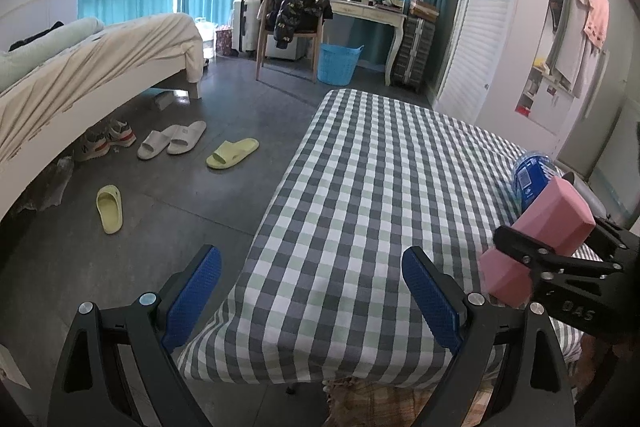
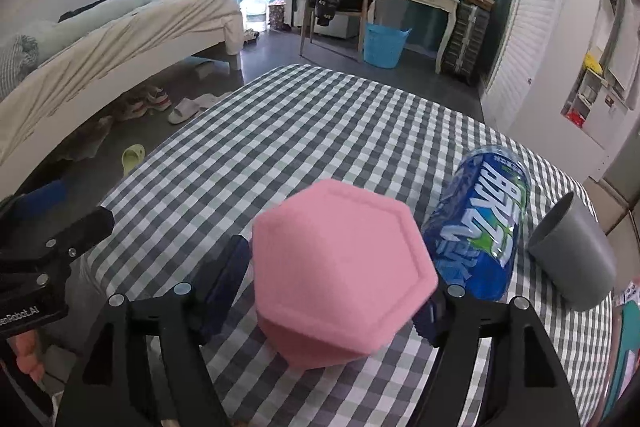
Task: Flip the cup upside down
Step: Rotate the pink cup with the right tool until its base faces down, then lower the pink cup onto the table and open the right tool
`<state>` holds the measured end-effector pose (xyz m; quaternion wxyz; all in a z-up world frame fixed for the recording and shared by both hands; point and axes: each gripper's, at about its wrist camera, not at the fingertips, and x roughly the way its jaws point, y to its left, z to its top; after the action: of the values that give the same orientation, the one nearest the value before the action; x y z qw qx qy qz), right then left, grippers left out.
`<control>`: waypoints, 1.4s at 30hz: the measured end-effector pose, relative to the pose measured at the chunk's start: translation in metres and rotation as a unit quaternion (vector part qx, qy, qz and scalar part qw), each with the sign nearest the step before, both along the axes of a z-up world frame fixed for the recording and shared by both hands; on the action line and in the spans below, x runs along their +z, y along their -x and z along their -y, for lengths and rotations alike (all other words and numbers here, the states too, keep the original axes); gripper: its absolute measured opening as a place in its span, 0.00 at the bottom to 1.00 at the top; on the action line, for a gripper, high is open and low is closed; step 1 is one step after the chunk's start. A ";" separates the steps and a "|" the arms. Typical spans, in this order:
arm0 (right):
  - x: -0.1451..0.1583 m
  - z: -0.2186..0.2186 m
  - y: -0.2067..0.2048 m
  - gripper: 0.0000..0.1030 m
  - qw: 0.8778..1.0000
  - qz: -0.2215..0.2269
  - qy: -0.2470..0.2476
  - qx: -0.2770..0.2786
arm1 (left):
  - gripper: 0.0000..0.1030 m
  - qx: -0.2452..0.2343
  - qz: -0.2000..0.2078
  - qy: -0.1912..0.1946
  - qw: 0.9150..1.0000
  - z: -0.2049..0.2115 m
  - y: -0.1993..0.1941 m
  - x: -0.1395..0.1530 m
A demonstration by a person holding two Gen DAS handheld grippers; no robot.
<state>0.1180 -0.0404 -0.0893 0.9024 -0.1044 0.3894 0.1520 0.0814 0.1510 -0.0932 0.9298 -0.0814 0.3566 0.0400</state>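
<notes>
My right gripper (image 2: 332, 283) is shut on a pink hexagonal cup (image 2: 344, 279), its flat base facing the camera, held tilted just above the checked table (image 2: 304, 131). The pink cup also shows in the left wrist view (image 1: 540, 239), clamped by the right gripper (image 1: 532, 259) at the right edge. My left gripper (image 1: 312, 287) is open and empty, over the near left edge of the table (image 1: 380, 167); part of it shows at the left of the right wrist view.
A blue drink bottle (image 2: 480, 227) stands on the table right of the pink cup, also in the left wrist view (image 1: 532, 175). A grey cup (image 2: 576, 251) stands further right. Slippers (image 1: 176, 143) lie on the floor left; a bed (image 1: 80, 67) beyond.
</notes>
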 end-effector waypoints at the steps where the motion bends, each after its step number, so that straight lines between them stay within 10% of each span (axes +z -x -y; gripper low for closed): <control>1: 0.001 0.002 0.001 0.70 1.000 0.002 -0.004 -0.002 | 0.92 0.000 -0.001 0.000 1.000 0.000 -0.001 0.000; 35: -0.025 -0.004 -0.024 0.64 0.999 0.009 -0.034 0.006 | 0.92 0.003 -0.014 -0.024 1.000 0.009 -0.002 0.000; 42: 0.012 0.006 -0.007 0.83 0.995 0.057 -0.079 0.010 | 0.92 0.011 -0.003 -0.048 0.999 0.024 0.017 0.020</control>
<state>0.1246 -0.0469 -0.0774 0.9271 -0.0452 0.3226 0.1851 0.0643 0.1275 -0.0734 0.9313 -0.0406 0.3558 0.0671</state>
